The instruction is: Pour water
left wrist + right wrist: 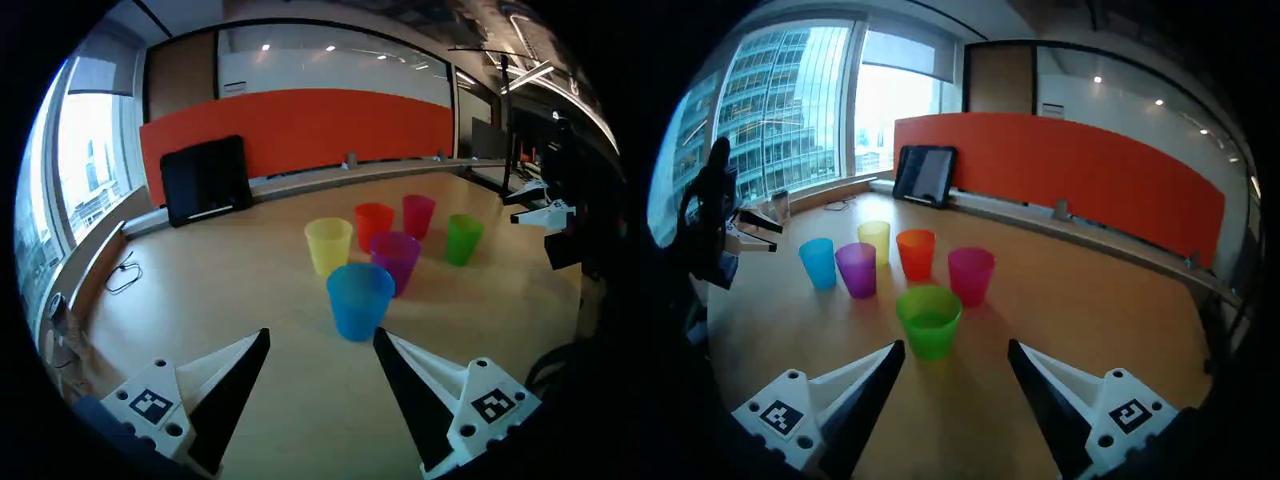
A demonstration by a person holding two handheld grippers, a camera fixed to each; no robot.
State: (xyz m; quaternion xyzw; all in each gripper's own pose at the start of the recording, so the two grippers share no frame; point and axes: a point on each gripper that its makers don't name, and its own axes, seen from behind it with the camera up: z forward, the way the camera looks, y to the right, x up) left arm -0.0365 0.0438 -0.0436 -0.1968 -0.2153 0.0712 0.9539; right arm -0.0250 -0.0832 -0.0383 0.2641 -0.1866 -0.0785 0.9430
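Note:
Six plastic cups stand upright in a cluster on the wooden table. In the left gripper view the blue cup (360,300) is nearest, just ahead of my open left gripper (320,338), which holds nothing. Behind it are the purple (394,260), yellow (328,246), orange (374,226), pink (418,216) and green (463,238) cups. In the right gripper view the green cup (929,320) sits just ahead of my open, empty right gripper (954,346). Beyond it stand the pink (970,274), orange (916,253), yellow (874,242), purple (857,270) and blue (818,262) cups.
A black tablet (206,178) (924,174) leans against the orange partition (320,128) at the table's back. A cable (122,276) lies near the window side. The right gripper (520,206) appears far right, and the left gripper (768,238) far left, in each other's views.

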